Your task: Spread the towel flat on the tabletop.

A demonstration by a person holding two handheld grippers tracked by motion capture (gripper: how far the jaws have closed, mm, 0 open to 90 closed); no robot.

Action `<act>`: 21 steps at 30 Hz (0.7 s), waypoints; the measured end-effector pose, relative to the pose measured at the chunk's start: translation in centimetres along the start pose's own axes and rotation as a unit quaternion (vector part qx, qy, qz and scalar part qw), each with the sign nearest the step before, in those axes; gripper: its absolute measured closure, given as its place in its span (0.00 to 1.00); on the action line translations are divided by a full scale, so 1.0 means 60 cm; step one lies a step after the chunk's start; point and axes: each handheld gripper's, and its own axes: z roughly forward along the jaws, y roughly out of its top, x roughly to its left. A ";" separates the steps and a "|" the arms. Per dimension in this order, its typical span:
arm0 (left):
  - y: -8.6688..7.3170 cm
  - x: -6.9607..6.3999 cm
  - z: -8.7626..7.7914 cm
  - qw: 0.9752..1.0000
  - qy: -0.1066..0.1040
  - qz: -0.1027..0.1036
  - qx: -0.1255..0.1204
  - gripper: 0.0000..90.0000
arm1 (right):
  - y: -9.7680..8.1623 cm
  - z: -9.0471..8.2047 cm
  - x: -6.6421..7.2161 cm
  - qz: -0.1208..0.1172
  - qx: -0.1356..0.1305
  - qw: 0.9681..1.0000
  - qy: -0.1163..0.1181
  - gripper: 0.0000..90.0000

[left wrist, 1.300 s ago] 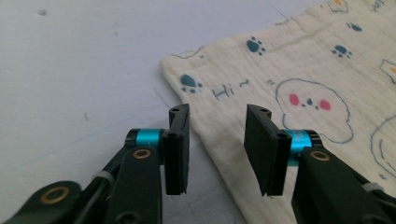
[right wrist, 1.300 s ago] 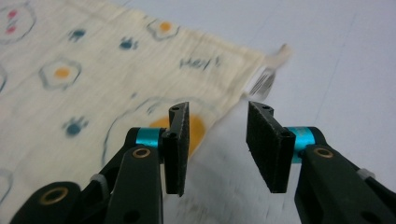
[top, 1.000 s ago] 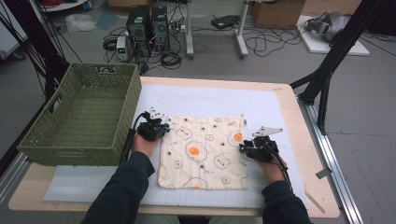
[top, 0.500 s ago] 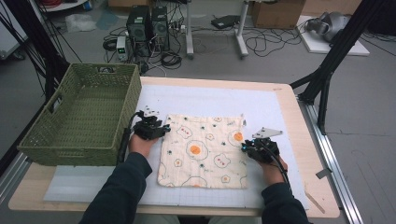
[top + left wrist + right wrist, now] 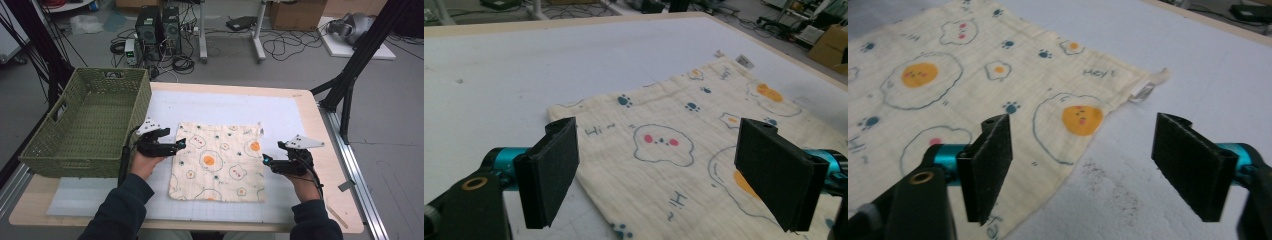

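Cloth: cream square cloth (image 5: 217, 161) lying flat and unfolded on the white mat (image 5: 225, 107), in the middle of the counter (image 5: 305, 100), between the two claws.
Cloth print: fried-egg figures with orange yolks, small blue paw prints, pale cloud-like faces with pink cheeks, and handwritten "Hi" and "Hey!".
Cloth texture: thin, loosely woven, lightly crinkled; edges slightly wavy. A small white label (image 5: 1144, 92) sits at one corner, next to a short loose tail of thread.
Mat: white sheet with a faint grid, smooth; a patch of dark speckles shows on it in the right gripper view, just off the cloth edge.
Counter: pale wood top with rounded corners, mat covering most of it.
Basket: green woven basket (image 5: 90, 120), rectangular, with handle cut-outs, standing at the left end of the counter, apart from the cloth.
Left claw (image 5: 180, 145): at the left edge of the cloth, pointing across it. Its jaws have just been opening and now stand wide apart. In the left gripper view the cloth corner (image 5: 561, 110) lies below and between the black padded jaws; the pads touch nothing.
Right claw (image 5: 267, 161): at the right edge of the cloth, pointing inward. Its jaws have just been opening and stand wide. In the right gripper view the cloth edge runs beneath the gap; nothing is pinched.
Claw build: flat rectangular black foam pads on teal rods, black body.
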 end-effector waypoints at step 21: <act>-0.017 -0.014 -0.042 0.999 -0.012 0.021 -0.029 0.21 | -0.008 -0.011 0.016 0.004 -0.034 0.999 -0.006 0.13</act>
